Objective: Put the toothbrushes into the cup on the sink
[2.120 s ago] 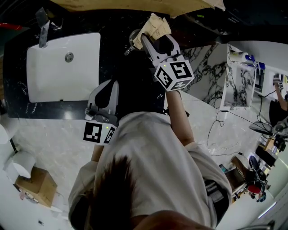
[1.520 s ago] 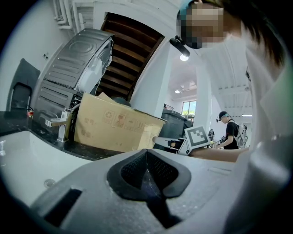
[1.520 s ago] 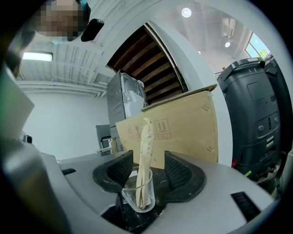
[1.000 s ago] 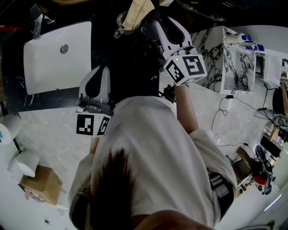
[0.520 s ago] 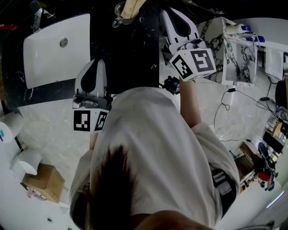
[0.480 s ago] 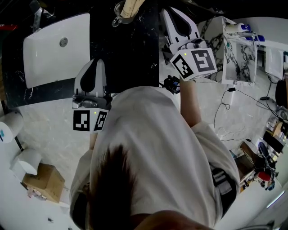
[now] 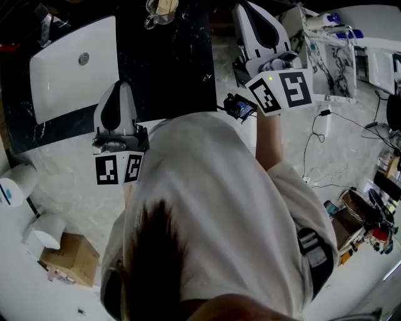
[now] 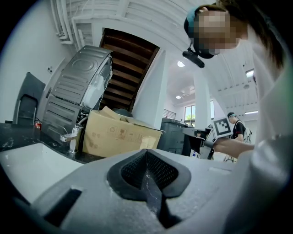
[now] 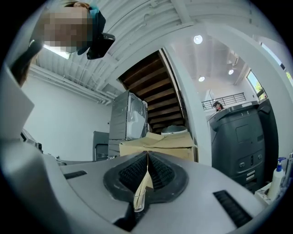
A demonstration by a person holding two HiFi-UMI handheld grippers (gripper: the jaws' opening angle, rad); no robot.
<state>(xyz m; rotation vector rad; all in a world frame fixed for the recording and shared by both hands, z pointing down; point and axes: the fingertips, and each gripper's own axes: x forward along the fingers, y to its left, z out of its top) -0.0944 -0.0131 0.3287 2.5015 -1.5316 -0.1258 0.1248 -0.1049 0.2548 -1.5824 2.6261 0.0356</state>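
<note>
Right gripper [image 9: 147, 155] first: the jaws have just been closing and now sit pressed together, pad against pad, gripping no toothbrush. One thin cream sliver [image 9: 141, 189] hangs in the seam. It could be a scrap of packaging or a peeling bit of pad lining, and this angle won't settle which.

In the head view, the right gripper [image 7: 247, 6] has come back off the black counter [image 7: 178, 63]. It is now out to the right, over the pale marble floor and well apart from the cup [image 7: 152, 12].

And there's the change that matters. The beige toothbrush pack [image 7: 166, 5], which was in those right jaws above the cup a couple of seconds ago, now stands in the cup on its own. It is up at the very top edge of the head view, on the counter to the right of the white basin [image 7: 69, 69]. Nothing is touching it.

The left gripper [image 8: 146, 155] has its jaws together too, with nothing between them. In the head view the left gripper [image 7: 119, 88] hangs at the front edge of the counter, just beside the basin's right-hand corner and well short of the cup.

For the task, that reads as the drop made and the hand cleared away. No other toothbrush shows on the counter or in either gripper, so this looks like the closing stretch.
</note>
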